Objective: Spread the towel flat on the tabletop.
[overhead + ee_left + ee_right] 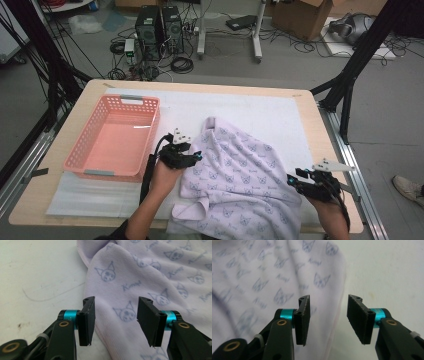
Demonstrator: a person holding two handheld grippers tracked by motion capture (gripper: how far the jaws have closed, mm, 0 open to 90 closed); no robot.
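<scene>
A pale lilac towel (235, 175) printed with small cat faces lies rumpled on the white mat, its near part hanging over the table's front edge. My left gripper (192, 156) sits at the towel's left edge, jaws open, with the towel (140, 285) lying under and beyond them and nothing pinched. My right gripper (294, 181) is at the towel's right edge, also open; the towel's hem (322, 290) runs between and below its jaws, untouched by the pads. A hand holds each gripper from the near side.
A pink slotted basket (152, 107) stands empty on the left of the table. The white mat (270, 112) covers most of the wooden tabletop (312, 120). Beyond the table are computer towers, cables and a cardboard box on the floor.
</scene>
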